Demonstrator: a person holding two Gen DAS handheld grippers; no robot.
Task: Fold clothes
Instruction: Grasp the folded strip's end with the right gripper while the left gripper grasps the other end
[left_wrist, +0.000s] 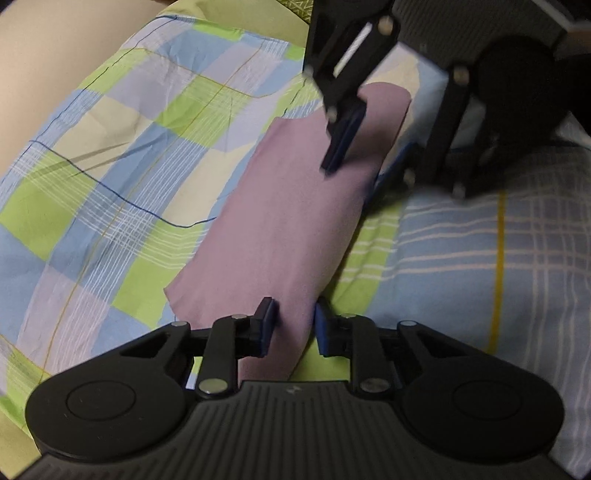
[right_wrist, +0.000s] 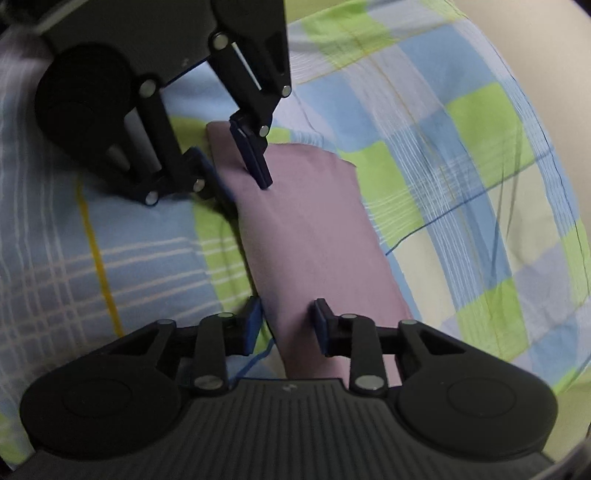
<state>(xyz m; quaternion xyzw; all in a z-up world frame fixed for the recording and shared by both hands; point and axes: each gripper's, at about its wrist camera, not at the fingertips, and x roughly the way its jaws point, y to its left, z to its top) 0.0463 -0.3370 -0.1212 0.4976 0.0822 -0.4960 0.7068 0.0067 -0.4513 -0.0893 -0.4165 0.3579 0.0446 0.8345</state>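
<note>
So there's a folded pink garment (left_wrist: 280, 229) lying as a long narrow strip on a checked bedsheet (left_wrist: 122, 155) in green, blue and cream. One tool sits at each end of it. The left tool (left_wrist: 294, 326) has its blue pads partly spread with the near end of the fabric running between them; can't really tell if they're squeezing it or just straddling it. Same story with the right tool (right_wrist: 286, 325) at the opposite end: the strip passes between its pads, but the grip is unclear. A striped blue pillow (left_wrist: 480, 258) lies just beside the garment.
</note>
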